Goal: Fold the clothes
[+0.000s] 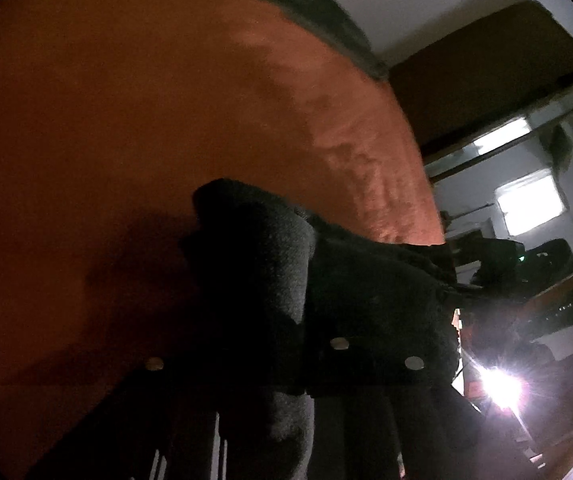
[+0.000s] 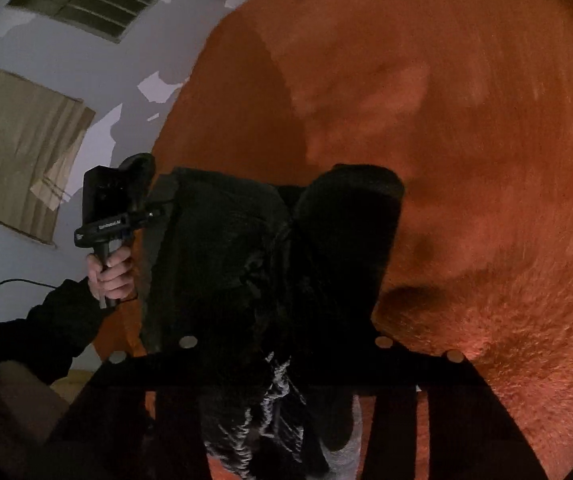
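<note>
Pinched tight in the left gripper, jaws nearly closed, one edge of the dark garment, lifted clear of the orange blanket that fills the view behind it. Bunched between the padded fingers of the right gripper, the same garment's other end, fabric filling the gap and hanging in folds below, though too dark to tell how hard the pads press. Seen from the right wrist, held up against a pale wall by a hand in a black sleeve.
</note>
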Tool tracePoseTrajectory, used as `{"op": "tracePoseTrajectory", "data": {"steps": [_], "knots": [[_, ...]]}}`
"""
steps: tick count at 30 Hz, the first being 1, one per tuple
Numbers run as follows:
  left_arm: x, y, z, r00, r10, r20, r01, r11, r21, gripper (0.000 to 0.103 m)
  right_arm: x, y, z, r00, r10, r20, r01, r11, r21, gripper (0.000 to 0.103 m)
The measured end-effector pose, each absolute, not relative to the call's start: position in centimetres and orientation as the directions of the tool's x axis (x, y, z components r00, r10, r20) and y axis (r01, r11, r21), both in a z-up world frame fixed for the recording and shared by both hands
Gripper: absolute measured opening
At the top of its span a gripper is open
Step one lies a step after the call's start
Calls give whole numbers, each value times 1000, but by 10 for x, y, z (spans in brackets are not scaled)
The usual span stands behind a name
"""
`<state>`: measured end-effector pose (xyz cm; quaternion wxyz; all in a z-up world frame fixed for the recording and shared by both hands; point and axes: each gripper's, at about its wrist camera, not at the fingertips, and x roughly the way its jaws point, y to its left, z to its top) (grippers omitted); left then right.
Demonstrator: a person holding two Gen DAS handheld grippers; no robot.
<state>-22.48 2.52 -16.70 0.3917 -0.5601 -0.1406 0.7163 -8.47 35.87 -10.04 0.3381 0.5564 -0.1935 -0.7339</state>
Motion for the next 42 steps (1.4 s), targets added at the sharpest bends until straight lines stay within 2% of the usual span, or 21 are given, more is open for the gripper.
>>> {"op": "tracePoseTrajectory", "data": {"steps": [5, 8, 10, 11, 12, 14, 17, 18, 21, 24, 27, 28, 29, 30, 31, 33, 35, 37, 38, 41, 42], "knots": [[-253, 41, -99, -172, 760, -626, -507, -613, -605, 12, -84, 349, -20, -346, -663, -664, 387, -746, 543, 40], [-253, 27, -30, -266, 812, -520, -612, -559, -559, 12, -62, 341, 47, -548, -612, -571, 514, -784, 348, 40], [-239, 17, 8, -305, 835, -459, -701, -523, -485, 14, -29, 329, 81, -656, -566, -500, 607, -789, 96, 40], [-228, 11, 16, -313, 836, -450, -735, -513, -443, 19, -9, 324, 82, -695, -535, -480, 623, -781, -32, 41], [-215, 5, 15, -319, 823, -470, -754, -521, -400, 23, 12, 319, 82, -732, -506, -456, 627, -763, -159, 43], [-187, -8, -8, -314, 769, -557, -770, -549, -325, 35, 48, 317, 53, -732, -474, -489, 646, -710, -279, 47], [-139, -35, -83, -232, 622, -748, -755, -600, -264, 36, 102, 330, -26, -667, -335, -666, 687, -624, -374, 47], [-123, -52, -112, -180, 571, -801, -742, -613, -271, 36, 121, 340, -49, -613, -294, -733, 710, -612, -348, 47], [-88, -110, -177, -45, 432, -901, -634, -709, -309, 35, 173, 381, -87, -515, -166, -841, 687, -667, -290, 47], [-88, -128, -180, -17, 443, -896, -580, -735, -352, 35, 186, 436, -93, -444, -109, -889, 506, -850, -148, 47], [-103, -120, -164, -39, 480, -876, -550, -742, -382, 38, 161, 461, -82, -441, -214, -872, 266, -959, 100, 54], [-117, -107, -158, -52, 500, -865, -538, -744, -398, 45, 146, 461, -79, -451, -271, -850, 182, -961, 209, 62], [-133, -98, -152, -68, 520, -852, -517, -748, -415, 56, 129, 455, -77, -468, -337, -817, 114, -940, 323, 66], [-150, -85, -149, -79, 538, -839, -497, -751, -435, 61, 113, 453, -80, -488, -421, -765, 45, -887, 459, 71], [-166, -72, -148, -88, 556, -827, -478, -752, -454, 66, 104, 449, -83, -493, -458, -740, 4, -851, 524, 71], [-183, -44, -153, -100, 563, -820, -462, -757, -463, 66, 84, 434, -89, -502, -544, -672, -50, -757, 651, 71], [-193, -17, -155, -123, 553, -824, -447, -772, -451, 66, 72, 408, -83, -528, -581, -619, -4, -727, 687, 71], [-191, 16, -150, -124, 601, -789, -472, -736, -486, 66, 63, 374, -74, -543, -608, -580, 68, -720, 691, 71], [-189, 29, -146, -125, 614, -779, -493, -720, -488, 66, 59, 355, -71, -534, -591, -604, 99, -754, 650, 71], [-186, 70, -154, -183, 519, -835, -475, -790, -387, 66, 48, 308, -70, -564, -467, -681, 152, -869, 471, 68], [-185, 78, -159, -198, 502, -842, -464, -805, -370, 66, 41, 292, -77, -563, -407, -719, 152, -906, 394, 58]]}}
